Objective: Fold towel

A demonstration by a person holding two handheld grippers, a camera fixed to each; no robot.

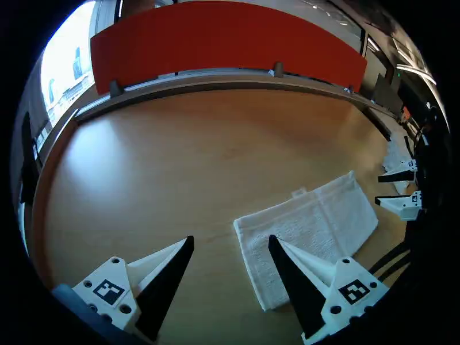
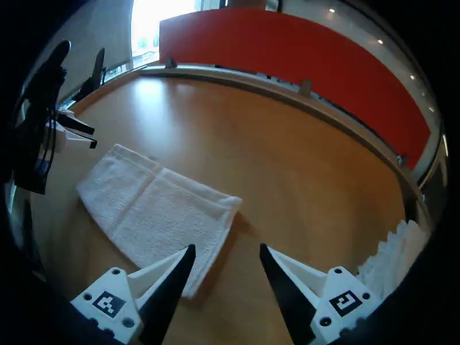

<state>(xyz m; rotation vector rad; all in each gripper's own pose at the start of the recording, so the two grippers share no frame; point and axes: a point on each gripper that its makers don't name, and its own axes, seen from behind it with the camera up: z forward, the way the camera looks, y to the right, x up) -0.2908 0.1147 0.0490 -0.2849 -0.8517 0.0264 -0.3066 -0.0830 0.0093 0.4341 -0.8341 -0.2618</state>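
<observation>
White terry-cloth towel (image 1: pixel 322 227), lower right, lies folded flat in a rectangle. Edge tab (image 1: pixel 299 192), possibly a label, unreadable. Left gripper (image 1: pixel 230 238) and right gripper (image 2: pixel 226 246): fingers wide, holding nothing.

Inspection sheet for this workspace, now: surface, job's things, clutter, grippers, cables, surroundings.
Surface: wooden table, bare light-brown top.
Job's things: white towel, folded, lying flat on the table.
Clutter: white cloth heap at the table's edge, apart from the towel.
Grippers: left gripper open, holding nothing; right gripper open, at the towel's near corner, not gripping.
Cables: black cables beside the towel.
Surroundings: red partition along the far edge; bright window.
</observation>
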